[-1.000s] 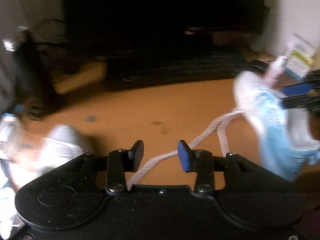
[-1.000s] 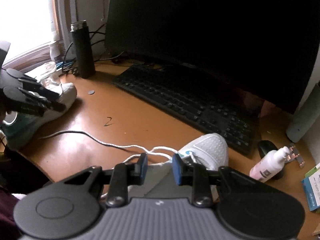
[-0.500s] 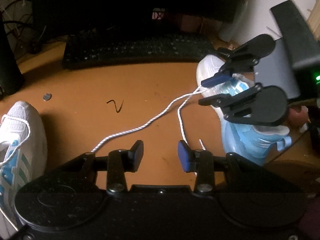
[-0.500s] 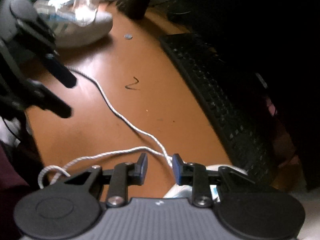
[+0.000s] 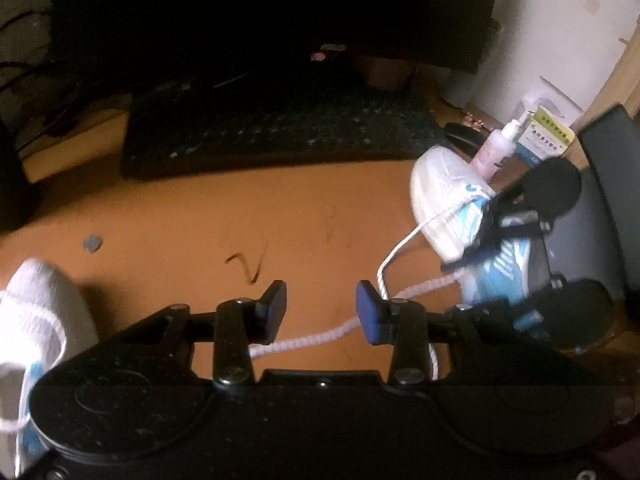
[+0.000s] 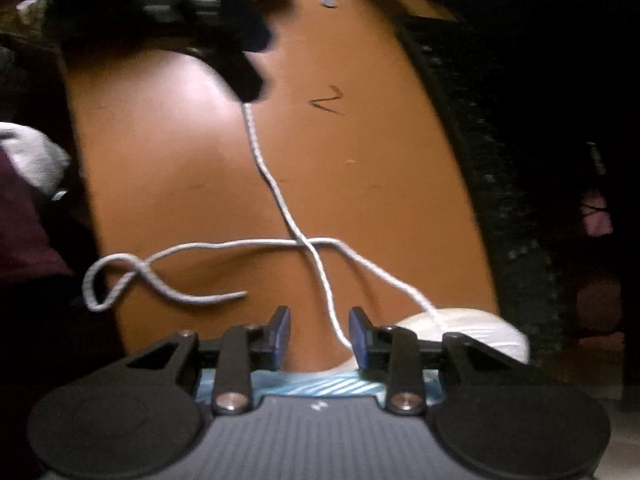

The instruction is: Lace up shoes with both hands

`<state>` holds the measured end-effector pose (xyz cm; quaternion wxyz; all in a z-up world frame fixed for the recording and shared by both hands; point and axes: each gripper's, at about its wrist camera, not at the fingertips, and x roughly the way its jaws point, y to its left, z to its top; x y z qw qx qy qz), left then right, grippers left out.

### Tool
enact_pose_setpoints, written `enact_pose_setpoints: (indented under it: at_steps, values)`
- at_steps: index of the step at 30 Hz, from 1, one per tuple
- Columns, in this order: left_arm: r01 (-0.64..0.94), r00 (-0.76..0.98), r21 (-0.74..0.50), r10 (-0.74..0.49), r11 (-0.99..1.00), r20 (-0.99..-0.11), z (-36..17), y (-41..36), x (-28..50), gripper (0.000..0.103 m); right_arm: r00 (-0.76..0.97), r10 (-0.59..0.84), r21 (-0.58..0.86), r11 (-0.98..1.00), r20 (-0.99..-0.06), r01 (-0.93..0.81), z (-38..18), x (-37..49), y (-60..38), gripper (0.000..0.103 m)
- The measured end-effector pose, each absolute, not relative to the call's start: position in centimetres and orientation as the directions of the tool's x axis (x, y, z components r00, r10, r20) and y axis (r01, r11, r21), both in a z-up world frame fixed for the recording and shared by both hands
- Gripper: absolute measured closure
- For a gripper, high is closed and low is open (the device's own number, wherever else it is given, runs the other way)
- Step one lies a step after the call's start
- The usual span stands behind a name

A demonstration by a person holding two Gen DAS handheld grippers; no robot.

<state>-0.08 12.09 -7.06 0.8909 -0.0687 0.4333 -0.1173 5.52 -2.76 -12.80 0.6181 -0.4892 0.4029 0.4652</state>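
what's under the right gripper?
Under the right gripper, whose jaws are opening: the white-and-blue shoe, toe poking out right, blue stripes at the body's edge. One lace strand runs between the fingers. The eyelets are covered.

I've got an orange desk (image 5: 192,216) under me, a dark keyboard (image 5: 280,132) lying along its far side below a black monitor (image 5: 272,12). A small coin (image 5: 92,243) sits near the left. Off right, a pink-white spray bottle (image 5: 496,148) stands beside a yellow-green box (image 5: 546,134).
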Motion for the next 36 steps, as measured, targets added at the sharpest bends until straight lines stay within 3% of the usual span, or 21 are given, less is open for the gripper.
enact_pose_setpoints:
  at_steps: [6, 9, 14, 17, 18, 20, 25, 30, 33, 36]
  values:
    - [0.201, 0.514, -0.304, -0.365, 0.931, -0.777, -9.2, 10.5, 3.0, 0.071, 0.147, 0.196, -0.139, 0.055, -0.970, -0.989, -11.9, 4.6, -3.0, 0.070]
    - [0.250, 0.448, -0.297, -0.382, 0.922, -0.808, -10.3, 8.7, 3.6, 0.077, 0.133, 0.199, -0.125, 0.052, -0.971, -0.991, -11.5, 4.1, -3.2, 0.070]
    - [0.293, 0.371, -0.254, -0.354, 0.922, -0.859, -11.4, 6.7, 3.2, 0.077, 0.132, 0.228, -0.118, 0.076, -0.965, -0.990, -10.7, 2.8, -3.2, 0.070]
    - [0.302, 0.345, -0.229, -0.330, 0.925, -0.879, -11.9, 6.1, 3.0, 0.085, 0.131, 0.247, -0.114, 0.083, -0.960, -0.990, -10.5, 2.3, -3.3, 0.070]
    - [0.312, 0.351, -0.208, -0.316, 0.927, -0.882, -11.9, 5.8, 3.0, 0.096, 0.133, 0.256, -0.115, 0.084, -0.958, -0.990, -10.6, 2.1, -3.4, 0.070]
    - [0.335, 0.362, -0.167, -0.290, 0.927, -0.886, -12.0, 5.2, 2.9, 0.103, 0.140, 0.269, -0.121, 0.089, -0.953, -0.989, -10.7, 1.8, -3.6, 0.070]
    - [0.237, 0.489, -0.240, -0.329, 0.941, -0.808, -9.0, 7.4, 4.4, 0.103, 0.152, 0.326, -0.111, 0.141, -0.933, -0.984, -10.2, 1.5, -4.3, 0.070]
    - [0.206, 0.690, -0.251, -0.322, 0.946, -0.648, -0.2, 9.8, 4.9, 0.103, 0.179, 0.435, -0.058, 0.278, -0.882, -0.959, -8.2, 2.1, -5.9, 0.069]
    - [0.246, 0.659, -0.233, -0.339, 0.941, -0.672, 1.4, 9.6, 5.2, 0.103, 0.172, 0.486, 0.006, 0.342, -0.857, -0.940, -7.2, 2.5, -7.2, 0.065]
    - [0.228, 0.560, -0.188, -0.287, 0.955, -0.777, -2.8, 7.9, 4.8, 0.080, 0.193, 0.501, 0.010, 0.374, -0.844, -0.927, -6.9, 2.4, -8.3, 0.065]
